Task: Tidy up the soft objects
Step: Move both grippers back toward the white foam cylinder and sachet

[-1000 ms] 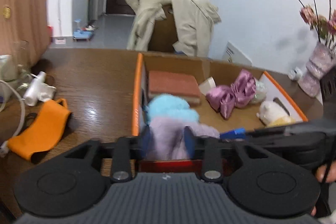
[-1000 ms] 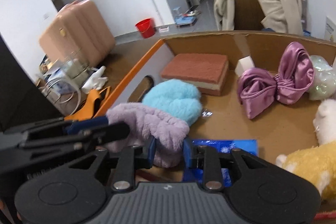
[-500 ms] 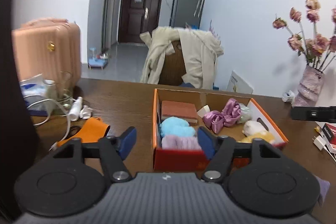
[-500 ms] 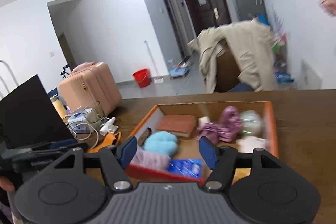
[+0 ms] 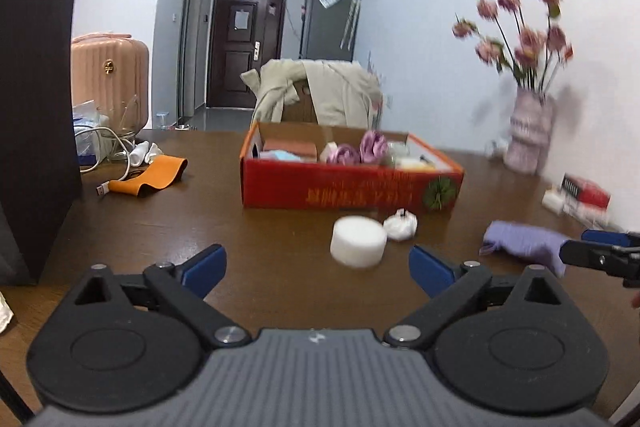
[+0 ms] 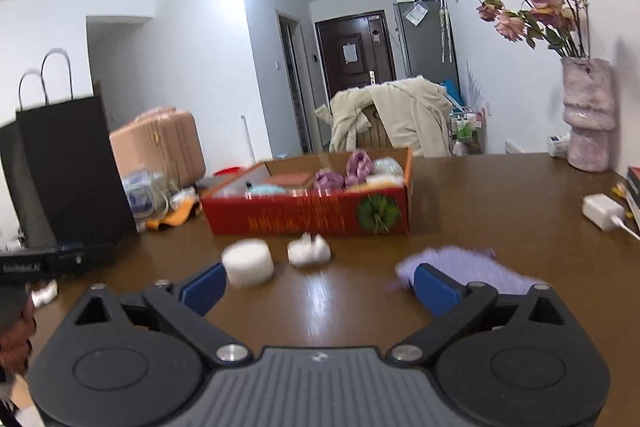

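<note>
A red cardboard box stands on the brown table, holding a purple satin bow, a pale blue fluffy piece and a brick-coloured pad. In front of it lie a white roll, a small crumpled white piece and a lilac cloth. My left gripper hovers back from the box, jaws opening wide, nothing between them. My right gripper is likewise opening and holds nothing; the lilac cloth lies just behind its right finger.
A black paper bag stands at the left beside an orange cloth, cables and clear containers. A vase of pink flowers, books and a white charger sit at the right. A chair draped with a beige coat is behind the table.
Both grippers let go of the lilac fluffy piece inside the box, opened wide and pulled back from the box. The whole box and the items lying before it have come into view.
</note>
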The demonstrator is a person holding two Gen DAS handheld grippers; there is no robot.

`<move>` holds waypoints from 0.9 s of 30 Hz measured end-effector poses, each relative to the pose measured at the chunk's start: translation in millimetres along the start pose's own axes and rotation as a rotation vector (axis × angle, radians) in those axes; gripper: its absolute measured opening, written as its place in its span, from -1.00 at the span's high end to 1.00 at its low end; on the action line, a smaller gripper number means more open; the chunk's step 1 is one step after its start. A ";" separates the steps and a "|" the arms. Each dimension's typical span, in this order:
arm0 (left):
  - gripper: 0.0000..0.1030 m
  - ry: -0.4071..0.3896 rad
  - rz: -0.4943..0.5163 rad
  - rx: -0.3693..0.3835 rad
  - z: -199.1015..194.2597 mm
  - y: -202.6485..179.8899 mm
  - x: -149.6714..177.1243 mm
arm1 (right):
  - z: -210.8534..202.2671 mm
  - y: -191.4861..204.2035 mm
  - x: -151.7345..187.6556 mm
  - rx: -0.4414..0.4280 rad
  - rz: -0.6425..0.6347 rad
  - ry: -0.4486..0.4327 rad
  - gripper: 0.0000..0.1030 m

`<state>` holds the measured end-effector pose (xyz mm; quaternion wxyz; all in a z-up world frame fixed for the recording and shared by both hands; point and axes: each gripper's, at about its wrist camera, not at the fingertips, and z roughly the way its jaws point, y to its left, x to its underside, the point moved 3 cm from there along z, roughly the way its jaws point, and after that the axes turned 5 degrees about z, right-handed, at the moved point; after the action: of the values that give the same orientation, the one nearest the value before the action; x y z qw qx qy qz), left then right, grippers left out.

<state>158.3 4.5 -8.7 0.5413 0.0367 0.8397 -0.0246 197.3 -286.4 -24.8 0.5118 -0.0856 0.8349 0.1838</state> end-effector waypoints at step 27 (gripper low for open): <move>-0.95 0.116 0.067 0.113 91.2 -72.8 -11.8 | 85.0 -59.2 4.2 0.033 0.068 0.196 0.20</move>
<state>239.5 -75.8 -35.5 0.4892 0.0965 0.8652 -0.0519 284.9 -307.0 -76.2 0.4222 -0.0660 0.8864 0.1779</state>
